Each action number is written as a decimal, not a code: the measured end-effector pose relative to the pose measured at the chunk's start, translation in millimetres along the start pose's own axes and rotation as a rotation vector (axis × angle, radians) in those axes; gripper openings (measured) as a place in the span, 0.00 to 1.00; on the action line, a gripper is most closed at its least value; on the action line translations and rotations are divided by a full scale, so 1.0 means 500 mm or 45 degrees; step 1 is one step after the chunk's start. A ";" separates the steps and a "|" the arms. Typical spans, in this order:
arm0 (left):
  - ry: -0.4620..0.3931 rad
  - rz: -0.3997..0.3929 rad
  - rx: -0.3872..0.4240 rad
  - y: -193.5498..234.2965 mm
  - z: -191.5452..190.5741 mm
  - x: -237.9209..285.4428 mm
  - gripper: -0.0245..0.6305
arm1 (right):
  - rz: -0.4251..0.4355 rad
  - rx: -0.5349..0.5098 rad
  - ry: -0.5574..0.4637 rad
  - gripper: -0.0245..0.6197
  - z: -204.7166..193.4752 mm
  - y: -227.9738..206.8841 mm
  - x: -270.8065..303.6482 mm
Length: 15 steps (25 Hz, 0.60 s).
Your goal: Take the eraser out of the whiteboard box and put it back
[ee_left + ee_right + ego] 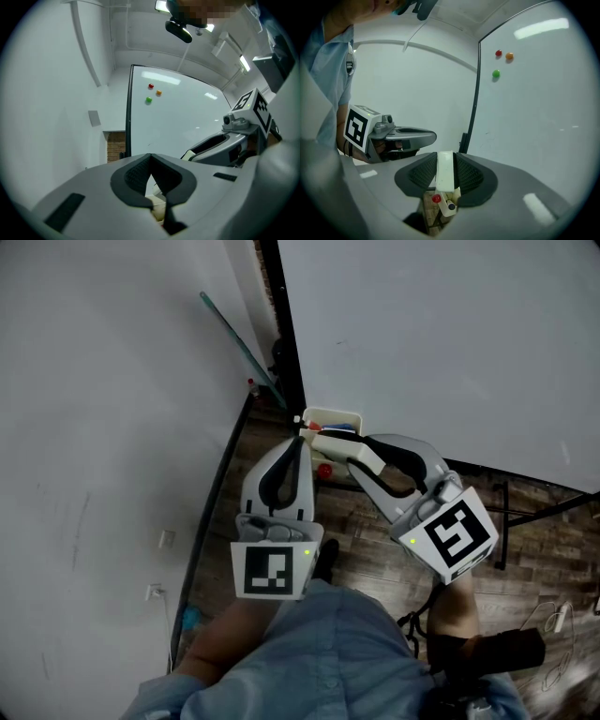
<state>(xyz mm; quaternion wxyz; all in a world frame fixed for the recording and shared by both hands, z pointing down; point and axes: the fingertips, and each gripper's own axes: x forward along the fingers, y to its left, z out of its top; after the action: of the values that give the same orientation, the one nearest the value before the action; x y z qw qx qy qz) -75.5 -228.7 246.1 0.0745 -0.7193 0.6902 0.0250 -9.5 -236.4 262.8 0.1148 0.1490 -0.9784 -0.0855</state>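
Note:
In the head view a white whiteboard box (334, 414) hangs at the lower corner of the whiteboard (450, 343). My right gripper (325, 442) is just in front of it, shut on the white eraser (333, 443). In the right gripper view the eraser (444, 169) stands upright between the black pads, with part of the box (446, 207) and a red and a dark knob below it. My left gripper (300, 435) is close beside on the left, jaws shut and empty; its tips (150, 158) meet, and the box (158, 207) shows below them.
Red (151, 86), orange (159, 93) and green (148, 100) magnets sit high on the board. A white wall (112, 427) is to the left, with a thin rod (236, 341) leaning in the corner. Wooden floor, the board's stand leg (525, 512) and cables (553, 624) lie below.

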 end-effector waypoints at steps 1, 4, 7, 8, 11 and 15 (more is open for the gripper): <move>-0.004 -0.001 -0.006 -0.001 0.001 0.000 0.04 | -0.001 -0.001 0.000 0.23 0.000 -0.001 -0.002; -0.023 0.023 -0.011 0.003 0.007 0.000 0.04 | -0.004 -0.002 -0.002 0.23 0.000 -0.003 -0.005; -0.023 0.041 -0.009 0.006 0.007 0.003 0.04 | -0.006 0.002 -0.005 0.23 -0.001 -0.007 -0.006; -0.019 0.042 -0.010 0.006 0.006 0.004 0.04 | -0.007 0.002 -0.004 0.23 -0.001 -0.009 -0.006; -0.014 0.040 -0.014 0.005 0.003 0.005 0.04 | -0.009 0.003 -0.003 0.23 -0.003 -0.011 -0.005; -0.014 0.041 -0.021 0.008 0.002 0.006 0.04 | -0.012 0.001 -0.002 0.23 -0.003 -0.013 -0.003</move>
<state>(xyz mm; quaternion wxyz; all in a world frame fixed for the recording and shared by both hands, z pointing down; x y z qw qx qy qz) -79.1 -231.6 244.7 0.0717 -0.7085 0.7011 0.0358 -5.8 -242.3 262.6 0.1134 0.1534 -0.9779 -0.0860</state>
